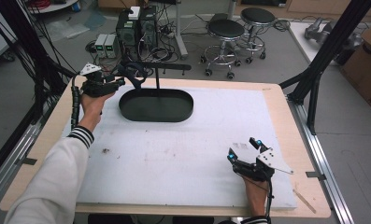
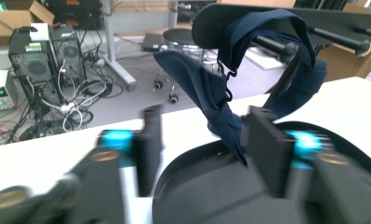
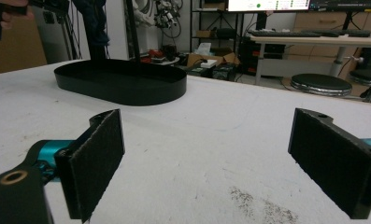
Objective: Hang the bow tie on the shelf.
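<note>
At the far left of the counter (image 1: 183, 154), the left gripper (image 2: 199, 140) reaches a navy cloth strap (image 2: 211, 88) draped over a black stand's arm (image 2: 323, 23) above the oval black tray (image 1: 156, 105). Its jaws are released, the strap hanging between them. The right gripper (image 1: 243, 150) rests near right, jaws spread and empty.

The cloth (image 2: 206, 88) hanging on the stand is navy blue. The oval tray (image 1: 156, 105) is black, the table mat (image 1: 183, 154) white, and the person's sleeve cuff (image 1: 82, 136) is striped black and white.
</note>
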`<state>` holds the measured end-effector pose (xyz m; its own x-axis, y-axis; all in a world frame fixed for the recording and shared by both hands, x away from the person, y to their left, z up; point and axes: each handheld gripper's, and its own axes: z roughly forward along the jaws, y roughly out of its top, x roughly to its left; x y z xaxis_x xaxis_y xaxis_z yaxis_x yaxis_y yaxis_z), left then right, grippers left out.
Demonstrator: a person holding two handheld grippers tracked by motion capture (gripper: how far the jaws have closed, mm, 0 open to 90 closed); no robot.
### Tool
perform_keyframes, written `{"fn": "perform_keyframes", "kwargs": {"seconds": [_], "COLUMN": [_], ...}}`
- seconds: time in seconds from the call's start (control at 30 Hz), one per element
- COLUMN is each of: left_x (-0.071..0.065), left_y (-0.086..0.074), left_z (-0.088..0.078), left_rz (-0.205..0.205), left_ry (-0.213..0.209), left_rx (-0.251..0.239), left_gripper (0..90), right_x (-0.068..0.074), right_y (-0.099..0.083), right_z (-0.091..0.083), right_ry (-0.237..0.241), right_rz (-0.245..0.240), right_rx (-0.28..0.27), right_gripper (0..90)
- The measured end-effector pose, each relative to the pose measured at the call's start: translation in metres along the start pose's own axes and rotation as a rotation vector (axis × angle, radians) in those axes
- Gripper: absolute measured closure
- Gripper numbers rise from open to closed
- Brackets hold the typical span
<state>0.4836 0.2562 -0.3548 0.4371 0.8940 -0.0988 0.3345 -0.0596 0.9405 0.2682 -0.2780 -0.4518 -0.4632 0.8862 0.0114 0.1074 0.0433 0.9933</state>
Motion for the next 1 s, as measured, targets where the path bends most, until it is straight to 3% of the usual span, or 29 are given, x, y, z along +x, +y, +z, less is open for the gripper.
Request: {"fn": "perform_keyframes", "kwargs": {"seconds": [0.07,0.23,0.27,0.37,0.47,0.53,0.8,1.0], "left_x": [-0.001,-0.004,-0.008,-0.017,-0.024,-0.028,-0.031,-0.033], "left_y": [0.003,0.002,-0.001,-0.011,-0.028,-0.046,-0.110,-0.139], "left_z": [-0.007,-0.032,-0.045,-0.070,-0.092,-0.107,-0.142,-0.157], "left_rz": [0.030,0.052,0.077,0.158,0.203,0.204,0.163,0.137], "left_ry": [0.007,-0.093,-0.122,-0.159,-0.182,-0.189,-0.189,-0.204], "left_rx": [0.019,-0.024,-0.067,-0.128,-0.176,-0.210,-0.258,-0.268], "left_gripper": [13.0,11.6,11.6,11.6,11.6,11.6,11.6,11.6], "right_x": [0.001,0.000,0.000,0.002,0.001,0.000,0.001,0.004], "right_y": [0.000,-0.001,-0.001,-0.001,-0.001,-0.001,-0.001,-0.001], "right_z": [-0.001,-0.002,-0.002,-0.003,-0.003,-0.003,-0.003,-0.003], "right_ry": [0.000,-0.003,-0.001,0.000,-0.002,-0.006,-0.016,-0.023], "right_rz": [0.000,-0.010,-0.007,-0.016,0.000,0.002,-0.005,-0.023], "right_rx": [-0.004,-0.031,-0.030,-0.028,-0.035,-0.035,-0.030,-0.025], "right_gripper": [9.7,9.7,9.7,9.7,9.7,9.7,9.6,9.7]}}
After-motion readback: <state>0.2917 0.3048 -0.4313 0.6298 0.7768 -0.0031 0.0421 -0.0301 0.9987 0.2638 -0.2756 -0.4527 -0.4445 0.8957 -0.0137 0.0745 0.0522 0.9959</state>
